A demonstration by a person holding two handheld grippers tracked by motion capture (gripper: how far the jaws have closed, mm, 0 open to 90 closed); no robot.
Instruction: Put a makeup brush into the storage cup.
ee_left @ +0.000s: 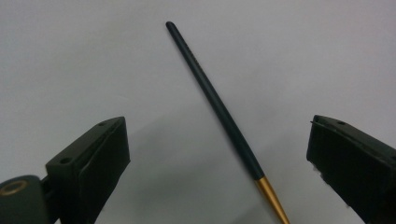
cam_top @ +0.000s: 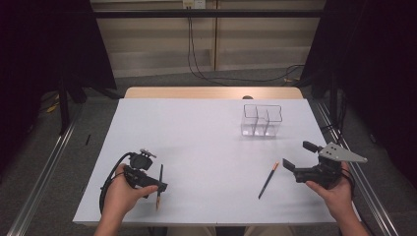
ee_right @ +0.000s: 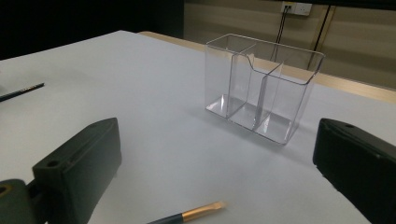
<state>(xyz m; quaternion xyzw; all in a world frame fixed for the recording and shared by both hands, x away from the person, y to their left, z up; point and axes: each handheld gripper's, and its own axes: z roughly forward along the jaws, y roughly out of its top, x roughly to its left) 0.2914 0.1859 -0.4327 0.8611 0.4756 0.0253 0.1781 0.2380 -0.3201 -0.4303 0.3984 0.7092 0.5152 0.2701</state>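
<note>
Work surface: white table [cam_top: 206, 147], with a clear divided organizer [cam_top: 261, 120] standing upright toward 1 o'clock of table centre, compartments empty as far as can be told.

Left gripper [cam_top: 160, 186] at 7 o'clock, held low over the table, jaws spread wide and holding nothing. Left brush [cam_top: 160, 186] lying flat at that spot; in the left gripper view, the same brush [ee_left: 219, 109] lying between the spread jaws, dark handle running away toward 11 o'clock, gold ferrule toward 5 o'clock at the frame's lower edge. No contact between jaws and handle visible.

Right gripper [cam_top: 295, 164] at 4 o'clock, likewise released and empty, aimed toward the organizer [ee_right: 261, 88]. Right brush [cam_top: 268, 180] lying flat just to the left of those jaws, slanted, gold end nearest them; its ferrule and bristle tip [ee_right: 205, 211] visible low between the jaws in the right gripper view. A further slim tip at the far left edge of that view, probably the left brush; cannot tell for certain.

Judged step: approach to pick-up, both brushes ungrasped, nothing yet in the organizer.

Next move, as judged: lowering the left jaws to straddle the dark handle squarely, closing at mid-handle. Thin round handle likely to roll or tip if pinched near an end. Thereafter, carrying toward 1 o'clock and entering a compartment upright.
</note>
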